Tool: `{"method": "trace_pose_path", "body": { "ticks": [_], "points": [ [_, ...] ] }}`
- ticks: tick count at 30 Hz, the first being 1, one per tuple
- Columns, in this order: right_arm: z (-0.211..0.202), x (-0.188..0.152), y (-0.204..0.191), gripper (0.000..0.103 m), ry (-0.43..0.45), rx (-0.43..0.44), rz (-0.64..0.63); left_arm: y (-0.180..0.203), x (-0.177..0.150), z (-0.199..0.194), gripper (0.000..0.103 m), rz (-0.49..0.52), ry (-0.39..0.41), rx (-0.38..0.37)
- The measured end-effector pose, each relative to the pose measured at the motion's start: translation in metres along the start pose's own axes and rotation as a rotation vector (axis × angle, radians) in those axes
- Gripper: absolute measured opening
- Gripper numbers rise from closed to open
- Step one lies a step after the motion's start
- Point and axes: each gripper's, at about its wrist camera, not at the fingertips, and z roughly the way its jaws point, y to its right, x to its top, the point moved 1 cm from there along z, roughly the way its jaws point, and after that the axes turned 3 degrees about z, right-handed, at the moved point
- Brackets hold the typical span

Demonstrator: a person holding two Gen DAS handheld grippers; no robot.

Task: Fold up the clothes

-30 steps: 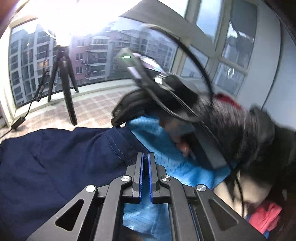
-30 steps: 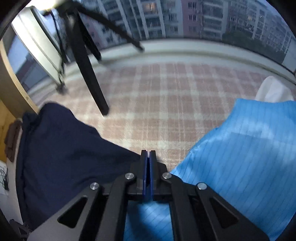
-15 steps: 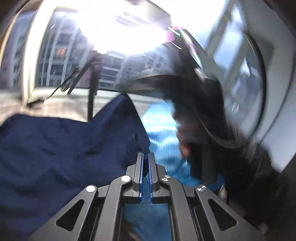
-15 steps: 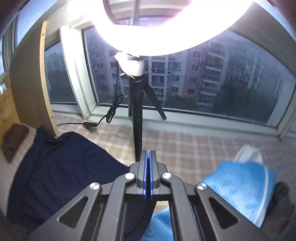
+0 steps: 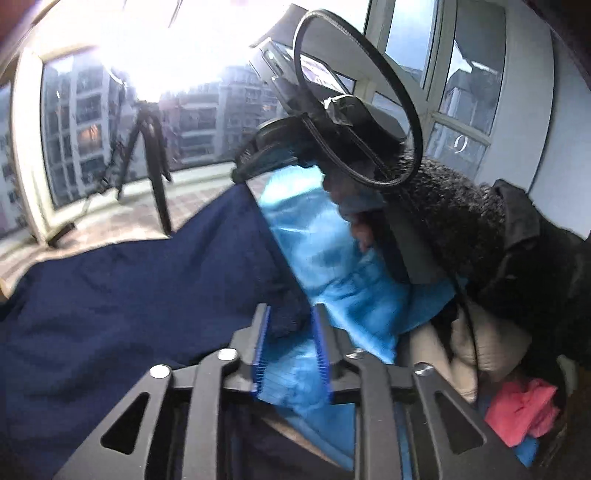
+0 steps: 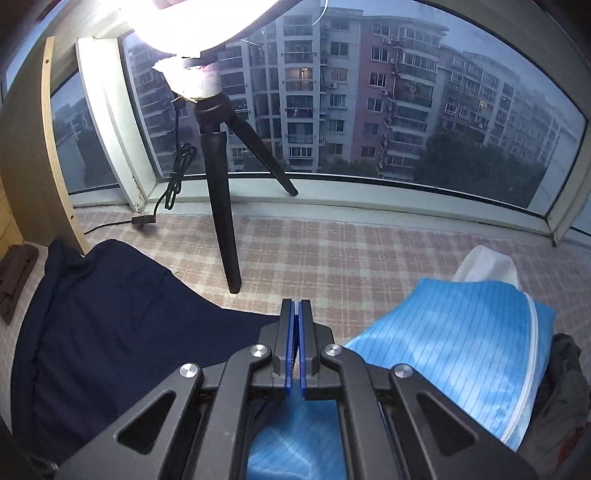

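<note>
A checked beige tabletop runs beside wide windows. The left tongs are spread around a fold of dark navy cloth garment. The right tongs are pressed together above a light blue striped garment, nothing visible between them.

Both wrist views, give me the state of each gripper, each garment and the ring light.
Left gripper: open, navy fabric between its fingers.
Right gripper: shut, holding nothing visible.
Navy garment: spread out, rumpled.
Light blue garment: partly folded, lying beside the navy one.
Ring light: switched on.
</note>
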Motion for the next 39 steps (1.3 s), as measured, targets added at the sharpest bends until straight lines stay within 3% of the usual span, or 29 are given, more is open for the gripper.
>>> {"method": "trace_pose_path", "body": {
  "ticks": [3, 5, 6, 7, 8, 11, 14, 22, 26, 32, 35, 37, 39],
  "points": [
    [0.002, 0.001, -0.002, 0.002, -0.004, 0.003, -0.005, 0.008, 0.001, 0.006, 0.03, 0.016, -0.011, -0.014],
    [0.003, 0.003, -0.004, 0.002, -0.007, 0.003, -0.009, 0.016, 0.003, 0.009, 0.029, 0.047, -0.019, 0.015],
    [0.003, 0.003, -0.004, 0.002, -0.007, 0.005, -0.009, 0.016, 0.004, 0.015, 0.024, 0.051, -0.029, 0.03],
    [0.002, 0.004, -0.005, 0.002, -0.004, 0.01, -0.009, 0.014, 0.004, 0.021, 0.003, 0.041, -0.045, 0.034],
    [0.0, 0.005, -0.006, 0.002, 0.0, 0.015, -0.01, 0.009, 0.004, 0.023, 0.004, 0.014, -0.049, 0.026],
    [-0.007, 0.006, -0.011, 0.002, 0.018, 0.032, -0.014, -0.006, 0.004, 0.005, 0.004, -0.102, 0.035, -0.015],
    [-0.026, 0.009, -0.025, 0.002, 0.067, 0.061, -0.026, -0.024, 0.001, -0.023, 0.003, -0.238, 0.106, 0.006],
    [-0.036, 0.041, -0.123, 0.002, 0.129, 0.186, -0.168, -0.072, -0.047, -0.064, 0.003, -0.613, 0.128, 0.111],
    [-0.012, 0.056, -0.177, 0.002, 0.086, 0.258, -0.244, -0.091, -0.074, -0.077, 0.003, -0.716, 0.125, 0.171],
    [0.034, 0.039, -0.238, 0.002, -0.008, 0.279, -0.37, -0.104, -0.098, -0.086, 0.003, -0.781, 0.101, 0.226],
    [0.058, 0.027, -0.248, 0.003, -0.113, 0.324, -0.395, -0.106, -0.103, -0.079, 0.004, -0.789, 0.05, 0.224],
    [0.066, 0.024, -0.242, 0.011, -0.202, 0.372, -0.352, -0.107, -0.105, -0.076, 0.004, -0.79, 0.016, 0.221],
    [0.057, 0.03, -0.226, 0.02, -0.195, 0.389, -0.283, -0.109, -0.105, -0.079, 0.005, -0.786, 0.003, 0.219]
  ]
}}
